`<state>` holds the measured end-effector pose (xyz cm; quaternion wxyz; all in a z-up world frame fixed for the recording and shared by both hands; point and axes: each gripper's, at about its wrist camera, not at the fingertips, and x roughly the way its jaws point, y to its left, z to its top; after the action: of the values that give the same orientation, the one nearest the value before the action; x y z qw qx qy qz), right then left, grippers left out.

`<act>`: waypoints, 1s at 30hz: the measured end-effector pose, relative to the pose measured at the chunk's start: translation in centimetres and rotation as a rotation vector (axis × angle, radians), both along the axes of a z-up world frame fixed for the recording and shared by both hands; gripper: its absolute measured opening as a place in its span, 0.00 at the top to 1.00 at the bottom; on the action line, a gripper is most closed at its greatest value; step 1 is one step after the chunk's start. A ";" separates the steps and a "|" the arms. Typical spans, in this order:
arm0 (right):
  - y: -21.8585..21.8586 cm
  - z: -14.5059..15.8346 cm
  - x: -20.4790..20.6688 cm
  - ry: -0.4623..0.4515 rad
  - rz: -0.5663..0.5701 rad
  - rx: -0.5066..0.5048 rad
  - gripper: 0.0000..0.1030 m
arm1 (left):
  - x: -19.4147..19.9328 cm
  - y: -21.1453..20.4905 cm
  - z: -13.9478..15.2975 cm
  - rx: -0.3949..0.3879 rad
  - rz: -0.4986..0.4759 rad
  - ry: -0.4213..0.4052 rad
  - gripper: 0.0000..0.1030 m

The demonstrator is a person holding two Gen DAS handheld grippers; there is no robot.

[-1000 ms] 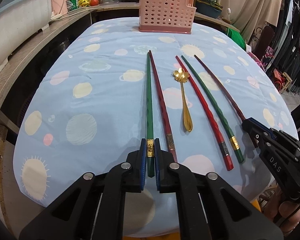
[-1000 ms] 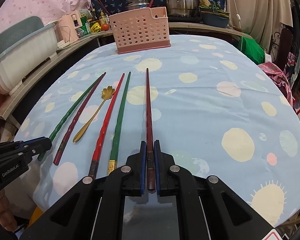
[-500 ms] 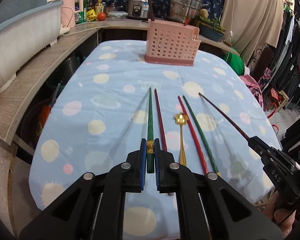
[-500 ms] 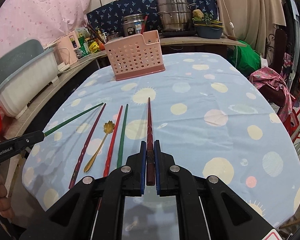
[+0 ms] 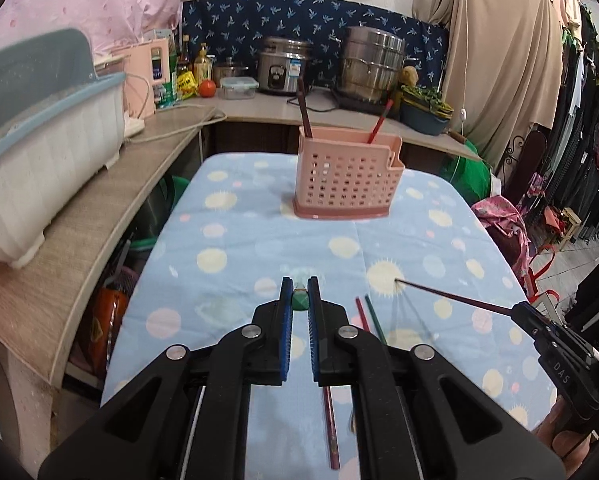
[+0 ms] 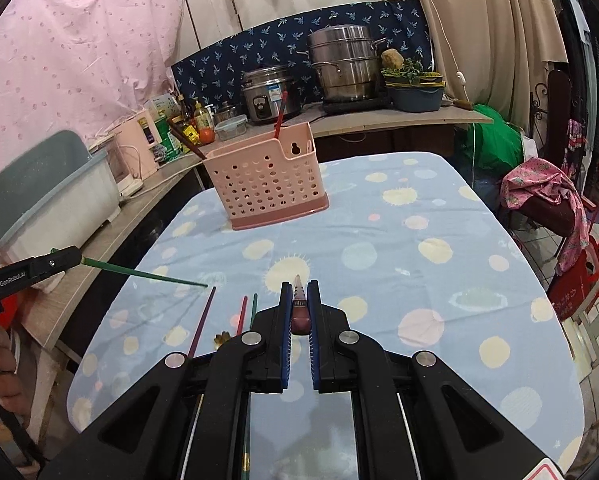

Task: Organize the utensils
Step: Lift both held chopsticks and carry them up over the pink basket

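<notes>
My left gripper (image 5: 299, 298) is shut on a green chopstick (image 5: 300, 301), seen end-on; from the right wrist view the green chopstick (image 6: 139, 272) points out over the table. My right gripper (image 6: 299, 300) is shut on a dark red chopstick (image 6: 300, 308), which also shows in the left wrist view (image 5: 451, 295). Both are lifted above the table. A pink perforated utensil basket (image 5: 345, 174) stands at the far end with two chopsticks in it. On the cloth lie a maroon chopstick (image 6: 201, 322), a red chopstick (image 6: 241, 314), a green one (image 6: 253, 310) and a gold spoon (image 6: 222, 338).
The table has a light blue dotted cloth (image 6: 419, 240). A wooden counter (image 5: 99, 208) runs along the left with a white and blue bin (image 5: 43, 152). Pots and a rice cooker (image 5: 283, 70) stand on the back counter. Clothes hang at right.
Both grippers have lifted their chopsticks well off the table and tilted up, so the basket and back counter now fill more of each view. The other utensils stay on the cloth.
</notes>
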<state>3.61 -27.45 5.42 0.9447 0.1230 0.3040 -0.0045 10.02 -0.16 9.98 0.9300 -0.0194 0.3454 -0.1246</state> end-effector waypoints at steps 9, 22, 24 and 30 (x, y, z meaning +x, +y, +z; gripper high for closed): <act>-1.6 2.6 3.3 -0.038 -0.003 0.028 0.93 | 3.3 -1.1 2.5 -0.002 -0.002 -0.043 0.93; -3.0 6.8 8.1 -0.097 0.016 0.057 0.93 | 7.7 -3.0 7.0 -0.010 -0.024 -0.114 0.93; -3.1 7.6 8.9 -0.111 0.015 0.055 0.93 | 8.3 -3.4 7.9 -0.018 -0.035 -0.128 0.93; -3.6 10.0 11.6 -0.164 0.007 0.056 0.93 | 10.4 -5.1 11.4 -0.025 -0.044 -0.205 0.93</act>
<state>15.21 -31.03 15.41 0.9627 0.1480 0.2259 0.0175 20.46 -5.26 21.35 0.9572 -0.0104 0.2471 -0.1504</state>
